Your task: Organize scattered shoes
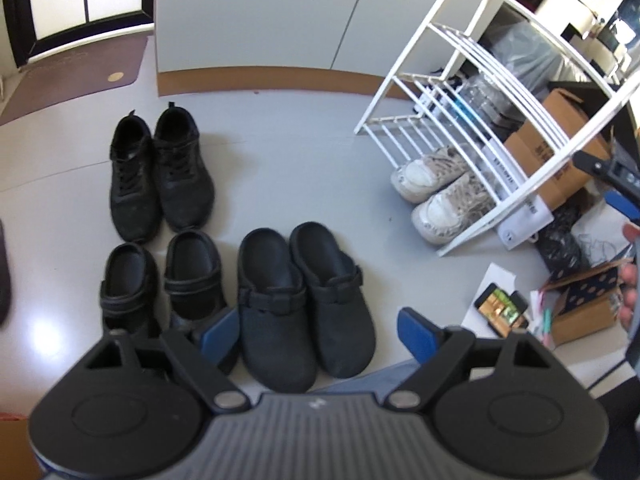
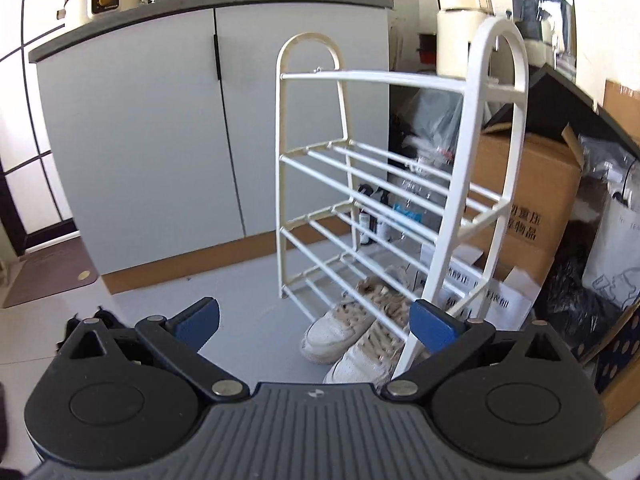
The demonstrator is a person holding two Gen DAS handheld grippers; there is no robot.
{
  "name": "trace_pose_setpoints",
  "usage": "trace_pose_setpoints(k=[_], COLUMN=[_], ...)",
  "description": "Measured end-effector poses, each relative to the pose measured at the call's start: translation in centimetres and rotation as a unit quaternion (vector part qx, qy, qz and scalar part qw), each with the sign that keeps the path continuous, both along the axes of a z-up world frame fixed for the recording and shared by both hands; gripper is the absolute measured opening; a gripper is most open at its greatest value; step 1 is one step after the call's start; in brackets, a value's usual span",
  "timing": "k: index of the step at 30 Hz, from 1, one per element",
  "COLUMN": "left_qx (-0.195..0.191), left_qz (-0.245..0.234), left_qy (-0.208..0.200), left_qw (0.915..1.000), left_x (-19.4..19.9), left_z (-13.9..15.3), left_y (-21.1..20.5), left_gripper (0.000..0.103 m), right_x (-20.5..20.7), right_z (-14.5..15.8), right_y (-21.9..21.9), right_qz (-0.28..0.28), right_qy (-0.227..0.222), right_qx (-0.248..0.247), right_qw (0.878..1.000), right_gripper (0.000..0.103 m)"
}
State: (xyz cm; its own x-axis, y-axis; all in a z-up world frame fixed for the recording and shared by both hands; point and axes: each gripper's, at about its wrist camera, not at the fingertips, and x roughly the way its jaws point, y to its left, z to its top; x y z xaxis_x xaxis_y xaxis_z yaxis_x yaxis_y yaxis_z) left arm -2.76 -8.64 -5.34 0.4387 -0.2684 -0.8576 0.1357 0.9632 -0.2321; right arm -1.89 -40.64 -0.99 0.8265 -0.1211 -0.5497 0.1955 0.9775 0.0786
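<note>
In the left wrist view three pairs of black shoes stand on the grey floor: black sneakers (image 1: 160,176) at the back, small black clogs (image 1: 162,284) in front of them, and larger black clogs (image 1: 306,300) to their right. My left gripper (image 1: 318,334) hangs open above the larger clogs, nothing between its fingers. White sneakers (image 1: 440,190) sit on the bottom tier of the white rack (image 1: 472,64). In the right wrist view my right gripper (image 2: 316,326) is open and empty, facing the white rack (image 2: 400,204) and the white sneakers (image 2: 356,336).
Cardboard boxes (image 2: 532,200) and black bags crowd behind the rack. A phone (image 1: 502,308) lies on paper beside a small open box (image 1: 584,308) at the right. A white cabinet (image 2: 140,140) stands behind, and a brown mat (image 1: 68,80) lies far left. A hand (image 1: 630,276) shows at the right edge.
</note>
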Motion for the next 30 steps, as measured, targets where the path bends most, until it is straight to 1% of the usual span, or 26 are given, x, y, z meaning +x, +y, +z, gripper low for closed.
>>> trace_pose_setpoints(k=[2,5,7,8,10,11,12,14,18,19,20,22,26,29,30], left_qx=[0.007,-0.003,-0.007,-0.009,-0.014,-0.018,-0.024,-0.032,-0.039,-0.043,-0.047,-0.045,-0.057,-0.053,-0.048], left_qz=[-0.005,-0.015,-0.028,-0.031,-0.027,-0.031,-0.042,-0.063,-0.084,-0.086,-0.084,-0.076,-0.054,-0.035,-0.031], left_qy=[-0.003,-0.008,-0.024,-0.031,-0.039,-0.039,-0.034,-0.036,-0.025,-0.020,-0.016,-0.013,-0.007,-0.019,-0.026], left_qw=[1.0000,0.9999,0.9993,0.9990,0.9988,0.9986,0.9983,0.9969,0.9954,0.9952,0.9952,0.9960,0.9969,0.9978,0.9980], left_x=[-0.5,-1.1,-1.4,-1.7,-2.1,-2.3,-2.4,-2.5,-2.0,-1.8,-1.7,-1.4,-0.6,-0.5,-0.5], left_z=[0.4,1.4,2.0,2.2,2.3,2.4,2.4,2.5,2.3,2.2,2.0,1.8,2.4,3.3,3.5], left_y=[0.0,-0.2,-0.5,-0.5,-0.6,-0.8,-1.2,-1.9,-2.7,-2.7,-2.6,-2.2,-0.6,0.7,1.0], left_gripper=[0.088,0.088,0.088,0.088,0.088,0.088,0.088,0.088,0.088,0.088,0.088,0.088,0.088,0.090,0.090], right_x=[-0.9,-1.7,-1.9,-1.8,-1.8,-1.7,-1.7,-1.4,-0.9,-0.7,-0.5,-0.2,0.5,0.7,0.8], right_z=[0.0,-0.1,-0.2,-0.3,-0.6,-0.8,-0.8,-1.3,-2.1,-2.3,-2.6,-2.8,-3.1,-3.1,-3.0], right_y=[-0.3,-0.3,0.0,0.4,0.8,1.2,1.4,2.1,3.4,3.8,4.1,4.5,5.6,6.5,6.8], right_qz=[0.002,0.010,0.013,0.016,0.022,0.026,0.028,0.033,0.051,0.057,0.064,0.066,0.067,0.078,0.079], right_qy=[0.013,0.024,0.033,0.044,0.054,0.061,0.065,0.077,0.088,0.093,0.098,0.104,0.109,0.111,0.118], right_qx=[0.013,0.033,0.034,0.032,0.029,0.026,0.024,0.017,0.011,0.017,0.023,0.028,0.029,0.031,0.044], right_qw=[1.000,0.999,0.999,0.998,0.998,0.997,0.997,0.996,0.995,0.994,0.993,0.992,0.991,0.990,0.989], right_gripper=[0.103,0.103,0.103,0.103,0.103,0.103,0.103,0.103,0.103,0.103,0.103,0.103,0.103,0.103,0.103])
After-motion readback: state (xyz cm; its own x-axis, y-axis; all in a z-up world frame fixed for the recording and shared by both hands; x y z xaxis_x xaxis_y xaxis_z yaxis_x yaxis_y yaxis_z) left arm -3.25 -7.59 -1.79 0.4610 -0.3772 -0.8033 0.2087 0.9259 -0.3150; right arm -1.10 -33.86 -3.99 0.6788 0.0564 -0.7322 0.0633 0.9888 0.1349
